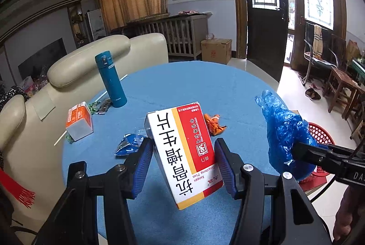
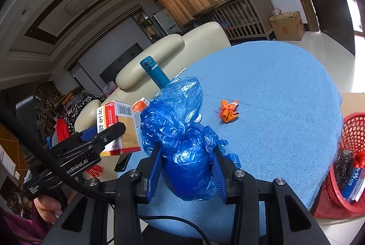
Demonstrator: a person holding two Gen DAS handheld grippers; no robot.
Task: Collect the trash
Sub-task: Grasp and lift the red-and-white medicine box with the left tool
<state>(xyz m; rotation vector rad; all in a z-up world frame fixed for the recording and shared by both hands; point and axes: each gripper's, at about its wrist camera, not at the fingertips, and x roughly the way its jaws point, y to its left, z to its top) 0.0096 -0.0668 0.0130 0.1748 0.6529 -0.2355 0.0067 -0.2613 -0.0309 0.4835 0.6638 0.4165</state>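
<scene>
A living room with a cream sofa [image 1: 95, 55] and tan curtains surrounds a round worktop [image 1: 182, 85] covered in blue cloth. We hold 2 sets of tongs above it. Our left tongs [image 1: 183, 160] are clenched on a red, white and yellow medicine box [image 1: 182, 153], lifted clear of the cloth and tilted. Our right tongs [image 2: 186, 160] grip a crumpled blue plastic bag [image 2: 182, 130], bunched up between the pads. A red mesh bin [image 2: 349, 165] stands beside the worktop on our right, already holding some wrappers. To do this step well, we judge each load should travel fully over the bin's rim before release. Still on the cloth, well apart from both tongs, lie an orange wrapper [image 2: 228, 111], a blue foil packet [image 1: 130, 142] and an orange-and-white carton [image 1: 79, 120]; a teal flask [image 1: 110, 78] stands upright.
</scene>
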